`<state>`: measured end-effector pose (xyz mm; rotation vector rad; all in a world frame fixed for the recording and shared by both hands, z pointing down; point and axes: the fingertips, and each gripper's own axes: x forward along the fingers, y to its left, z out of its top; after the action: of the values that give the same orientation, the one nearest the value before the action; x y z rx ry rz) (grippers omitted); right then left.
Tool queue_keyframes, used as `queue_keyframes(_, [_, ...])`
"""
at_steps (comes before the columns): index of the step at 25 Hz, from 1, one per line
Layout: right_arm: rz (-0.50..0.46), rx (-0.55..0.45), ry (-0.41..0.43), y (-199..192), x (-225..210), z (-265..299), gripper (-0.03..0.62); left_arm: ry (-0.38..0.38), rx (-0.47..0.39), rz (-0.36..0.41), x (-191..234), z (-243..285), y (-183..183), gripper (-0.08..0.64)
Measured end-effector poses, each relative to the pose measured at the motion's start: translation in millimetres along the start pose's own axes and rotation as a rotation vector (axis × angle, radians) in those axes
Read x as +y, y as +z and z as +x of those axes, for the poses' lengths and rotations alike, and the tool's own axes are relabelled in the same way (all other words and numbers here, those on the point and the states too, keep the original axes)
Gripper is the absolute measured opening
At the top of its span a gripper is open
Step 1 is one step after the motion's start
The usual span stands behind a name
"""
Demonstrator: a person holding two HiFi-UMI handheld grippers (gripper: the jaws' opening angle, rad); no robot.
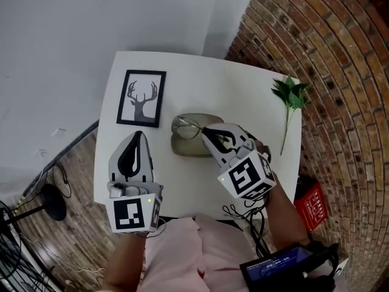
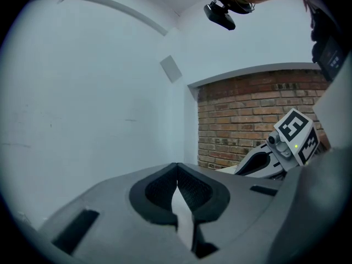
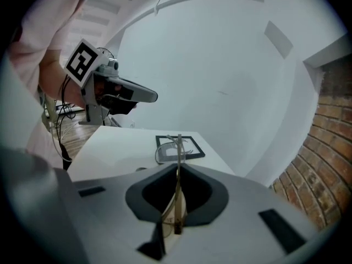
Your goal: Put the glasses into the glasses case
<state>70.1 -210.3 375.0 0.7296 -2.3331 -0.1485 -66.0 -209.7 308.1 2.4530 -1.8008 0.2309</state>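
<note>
The left gripper (image 1: 138, 134) is held at the person's left side, pointing ahead and close to level; its fingers (image 2: 157, 194) meet at the tips with nothing between them; the left marker cube (image 1: 134, 215) sits nearest the body, above the left forearm (image 1: 124, 265). The right gripper (image 1: 205, 131) tilts forward and down, angled in toward the left one; its fingers (image 3: 144, 197) are closed on a thin temple of the glasses (image 1: 184, 126); the right marker cube (image 1: 246, 176) faces upward; the right hand (image 1: 261, 148) shows at the gripper's outer side; the right forearm (image 1: 284, 215) runs back toward the body.
</note>
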Motion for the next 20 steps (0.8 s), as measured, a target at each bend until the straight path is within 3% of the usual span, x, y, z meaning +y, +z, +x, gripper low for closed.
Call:
queue_keyframes(8, [-0.018,0.006,0.095,-25,4,10,0.020,0.037,0.035,-0.004,-15,9,-13,0.005])
queue_keyframes(20, [-0.034,0.031,0.233,-52,31,37,0.020,0.092,0.092,-0.018,-6,13,-37,0.006])
